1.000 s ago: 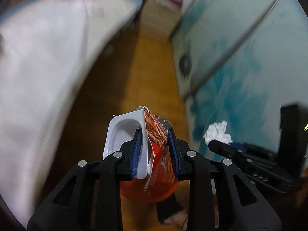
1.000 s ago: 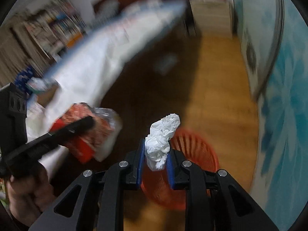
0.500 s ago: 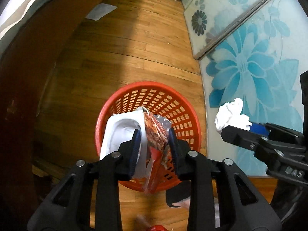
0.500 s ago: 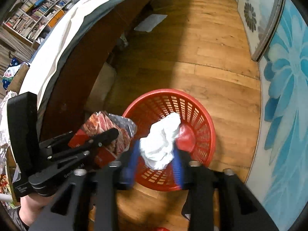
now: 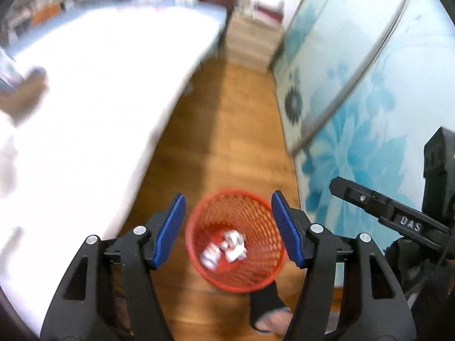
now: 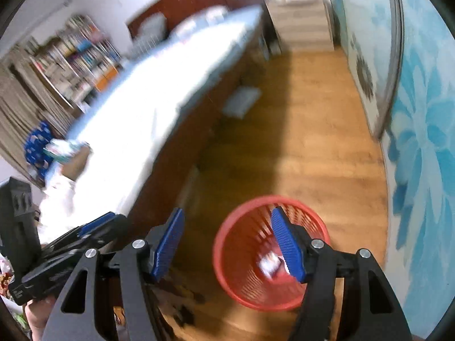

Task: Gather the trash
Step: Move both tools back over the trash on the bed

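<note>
A red mesh basket (image 5: 256, 275) stands on the wooden floor; it also shows in the right wrist view (image 6: 241, 278). White crumpled trash (image 5: 227, 248) lies in its bottom, and a blurred piece shows in the right wrist view (image 6: 268, 262). My left gripper (image 5: 229, 231) is open and empty above the basket. My right gripper (image 6: 227, 245) is open and empty, above the basket's left rim. The right gripper's arm (image 5: 392, 216) shows at the right of the left wrist view. The left gripper (image 6: 71, 244) shows at the lower left of the right wrist view.
A table with a white cloth (image 5: 85, 130) stretches along the left; its dark wooden side (image 6: 182, 147) faces the basket. A glass door with blue flowers (image 5: 369, 99) runs along the right. A bookshelf (image 6: 74, 65) stands far left. A foot (image 5: 267, 312) is below the basket.
Both grippers have opened and dropped their loads: the snack wrapper and the white tissue are gone from the jaws and trash lies in the basket. Both cameras have tilted up and away.
</note>
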`<move>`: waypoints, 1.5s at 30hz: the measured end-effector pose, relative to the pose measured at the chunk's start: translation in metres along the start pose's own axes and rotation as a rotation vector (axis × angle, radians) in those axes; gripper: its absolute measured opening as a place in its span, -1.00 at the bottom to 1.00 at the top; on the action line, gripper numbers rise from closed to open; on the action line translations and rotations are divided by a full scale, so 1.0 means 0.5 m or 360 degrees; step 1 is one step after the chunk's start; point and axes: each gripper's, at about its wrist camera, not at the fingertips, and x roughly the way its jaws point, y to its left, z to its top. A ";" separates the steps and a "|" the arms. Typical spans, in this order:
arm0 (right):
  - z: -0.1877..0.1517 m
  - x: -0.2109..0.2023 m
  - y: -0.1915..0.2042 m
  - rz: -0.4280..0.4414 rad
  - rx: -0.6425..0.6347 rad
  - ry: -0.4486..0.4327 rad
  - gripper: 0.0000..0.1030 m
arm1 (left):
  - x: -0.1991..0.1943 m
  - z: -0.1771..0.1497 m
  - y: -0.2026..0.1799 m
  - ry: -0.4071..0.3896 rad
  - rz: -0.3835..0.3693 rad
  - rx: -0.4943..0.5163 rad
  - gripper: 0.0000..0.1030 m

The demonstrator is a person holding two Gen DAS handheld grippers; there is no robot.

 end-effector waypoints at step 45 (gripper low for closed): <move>-0.101 0.319 0.616 0.0660 -0.0274 0.0254 -0.85 | -0.406 -0.200 0.399 -0.0506 0.0372 -0.0352 0.38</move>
